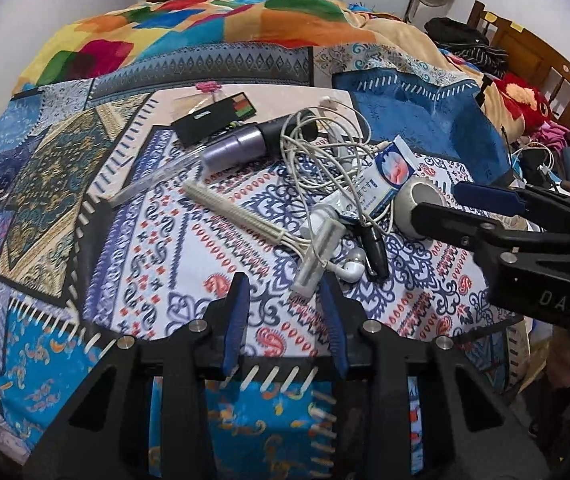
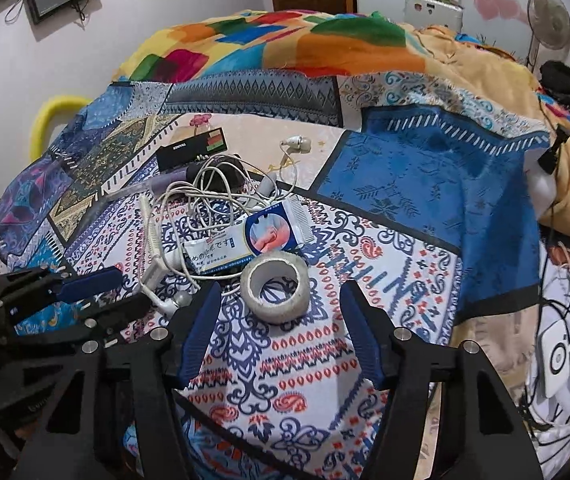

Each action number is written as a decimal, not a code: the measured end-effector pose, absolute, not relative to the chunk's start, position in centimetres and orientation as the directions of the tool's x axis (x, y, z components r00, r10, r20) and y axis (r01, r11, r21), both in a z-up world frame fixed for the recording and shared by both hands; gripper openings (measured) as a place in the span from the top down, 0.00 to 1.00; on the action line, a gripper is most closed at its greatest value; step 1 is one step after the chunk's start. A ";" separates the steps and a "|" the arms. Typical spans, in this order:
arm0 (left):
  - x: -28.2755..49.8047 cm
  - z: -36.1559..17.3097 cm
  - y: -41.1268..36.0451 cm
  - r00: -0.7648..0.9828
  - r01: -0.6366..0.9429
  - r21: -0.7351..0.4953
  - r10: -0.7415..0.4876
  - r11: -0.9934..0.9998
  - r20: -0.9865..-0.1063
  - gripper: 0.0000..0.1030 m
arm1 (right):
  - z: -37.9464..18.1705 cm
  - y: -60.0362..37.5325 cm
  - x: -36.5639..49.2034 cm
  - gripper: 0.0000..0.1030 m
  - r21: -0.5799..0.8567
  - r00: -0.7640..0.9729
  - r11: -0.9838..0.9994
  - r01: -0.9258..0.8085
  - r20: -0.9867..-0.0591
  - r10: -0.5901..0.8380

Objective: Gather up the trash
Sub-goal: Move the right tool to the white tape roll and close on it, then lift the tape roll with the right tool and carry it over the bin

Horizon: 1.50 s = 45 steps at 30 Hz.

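Starting on the left, the left gripper (image 1: pixel 285 288) hangs low over the patterned bedspread (image 1: pixel 189 280), blue pads parted a modest way with nothing between them, only printed cloth showing through the gap. Just past its fingertips lies the clear razor (image 1: pixel 317 256), its head near the right pad but not pinched; whether it touches I cannot tell. A white comb (image 1: pixel 241 216) runs up and left from the razor, and farther back sit a clear pen (image 1: pixel 153 180), a purple tube (image 1: pixel 233 146) and a black card (image 1: pixel 217 118). Moving toward the middle, the clutter thickens: a white earphone cable (image 1: pixel 325 152) lies in a tangle, with an earbud (image 1: pixel 351 270) and a small black clip (image 1: pixel 375 248) at the near edge. Next comes the blue and white wrapper (image 2: pixel 245 244), lying flat, its near edge just beside the tape roll (image 2: pixel 276 286). Now the right gripper (image 2: pixel 279 308): its jaws stand wider apart, and the tape roll sits on the bedspread just ahead of the gap, closer to the left pad, not clamped. Far right, a blue cloth panel (image 2: pixel 425 184) and a heap of bedding (image 2: pixel 465 68), well apart from both tools
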<state>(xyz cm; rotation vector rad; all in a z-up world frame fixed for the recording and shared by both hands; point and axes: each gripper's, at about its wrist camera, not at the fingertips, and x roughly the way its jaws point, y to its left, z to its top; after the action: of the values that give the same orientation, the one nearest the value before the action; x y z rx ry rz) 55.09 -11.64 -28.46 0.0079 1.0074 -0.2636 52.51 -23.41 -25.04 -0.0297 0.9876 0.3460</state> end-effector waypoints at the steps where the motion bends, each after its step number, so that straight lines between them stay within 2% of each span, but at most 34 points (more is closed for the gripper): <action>1: 55.2 -28.5 -11.8 0.516 0.226 -0.107 -0.212 0.968 -0.830 0.65 | -25.2 -23.4 52.7 0.44 0.136 0.496 0.944 -0.300 -0.823 0.276; 4: 55.6 -28.6 -12.3 0.527 0.236 -0.098 -0.212 0.967 -0.823 0.65 | -25.7 -23.1 53.0 0.45 0.115 0.498 0.948 -0.296 -0.828 0.256; 6: 55.9 -28.6 -12.5 0.531 0.245 -0.098 -0.219 0.965 -0.818 0.66 | -26.0 -23.1 53.2 0.56 0.115 0.492 0.949 -0.293 -0.833 0.253; 7: 56.0 -28.6 -12.7 0.534 0.249 -0.097 -0.220 0.964 -0.816 0.70 | -26.2 -23.2 53.3 0.58 0.119 0.486 0.949 -0.291 -0.836 0.254; 8: 56.1 -28.6 -12.8 0.541 0.248 -0.091 -0.216 0.964 -0.813 0.79 | -26.4 -23.2 53.3 0.60 0.131 0.480 0.948 -0.291 -0.837 0.263; 9: 56.1 -28.7 -12.8 0.545 0.244 -0.089 -0.212 0.966 -0.811 0.84 | -26.5 -23.3 53.4 0.62 0.140 0.478 0.947 -0.289 -0.836 0.269; 10: 56.1 -28.7 -12.7 0.549 0.236 -0.097 -0.215 0.967 -0.808 0.84 | -26.5 -23.3 53.3 0.65 0.144 0.478 0.947 -0.287 -0.835 0.272; 14: 55.7 -28.4 -12.2 0.548 0.211 -0.150 -0.243 0.966 -0.800 0.84 | -26.2 -23.3 52.8 0.66 0.143 0.478 0.948 -0.286 -0.836 0.271; 25: 52.3 -24.4 -10.7 0.571 0.163 -0.184 -0.245 0.969 -0.783 0.89 | -21.9 -24.7 49.9 0.66 0.137 0.529 0.956 -0.259 -0.808 0.259; 45: 39.4 -10.3 -7.1 0.751 0.110 -0.181 -0.201 0.977 -0.629 0.89 | -9.1 -22.6 38.9 0.66 0.081 0.675 0.931 -0.355 -0.667 0.315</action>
<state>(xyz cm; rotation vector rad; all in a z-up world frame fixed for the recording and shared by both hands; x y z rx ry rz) 39.45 -7.11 -10.33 -0.1356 0.7019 -0.1708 38.91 -22.60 -9.15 -0.0573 0.7392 0.3772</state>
